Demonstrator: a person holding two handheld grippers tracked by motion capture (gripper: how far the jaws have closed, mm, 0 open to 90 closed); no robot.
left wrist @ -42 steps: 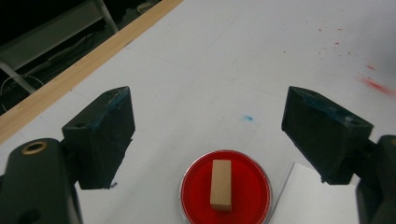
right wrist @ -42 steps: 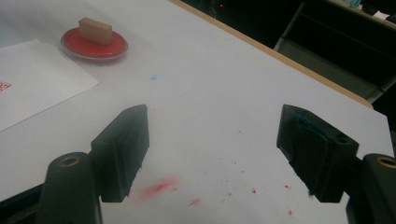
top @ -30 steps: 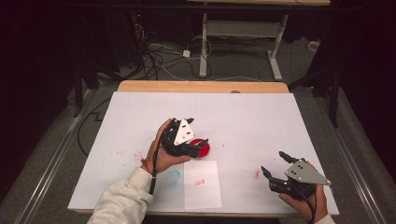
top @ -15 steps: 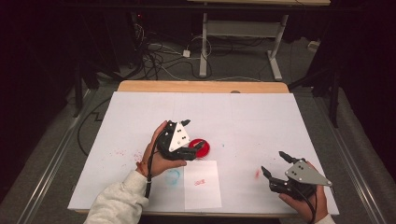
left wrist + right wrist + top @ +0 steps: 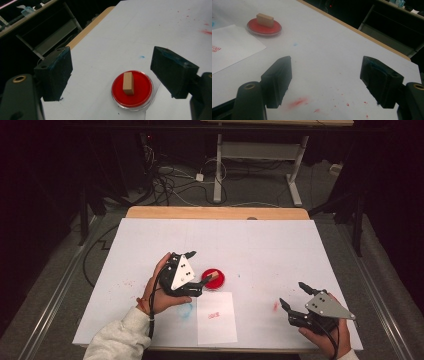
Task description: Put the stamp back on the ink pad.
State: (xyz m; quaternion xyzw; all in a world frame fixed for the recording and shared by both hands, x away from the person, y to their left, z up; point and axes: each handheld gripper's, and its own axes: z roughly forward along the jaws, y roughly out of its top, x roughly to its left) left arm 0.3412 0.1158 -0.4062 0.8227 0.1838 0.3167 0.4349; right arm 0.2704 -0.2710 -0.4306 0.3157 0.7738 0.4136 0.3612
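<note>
A round red ink dish (image 5: 218, 281) lies on the white table cover, and a small wooden block (image 5: 212, 274) stands in it. My left gripper (image 5: 200, 266) is open just left of the dish, one jaw tip near its rim. Its own view has the dish (image 5: 140, 93) and the block (image 5: 128, 83) between and beyond the two open jaws (image 5: 113, 72), nothing touching them. My right gripper (image 5: 292, 294) is open near the front right edge. Its view (image 5: 329, 81) has bare cover between the jaws and the dish (image 5: 255, 28) with the block (image 5: 265, 20) far off.
A white paper sheet (image 5: 216, 317) with a red stamp mark (image 5: 214, 315) lies just in front of the dish. Red smears (image 5: 298, 102) and a blue smear (image 5: 186, 311) mark the cover. A wooden table edge (image 5: 215, 213) runs along the far side.
My left gripper has drawn back a little to the left and towards the person, uncovering more of the red dish and the block. The right gripper has stayed put.
</note>
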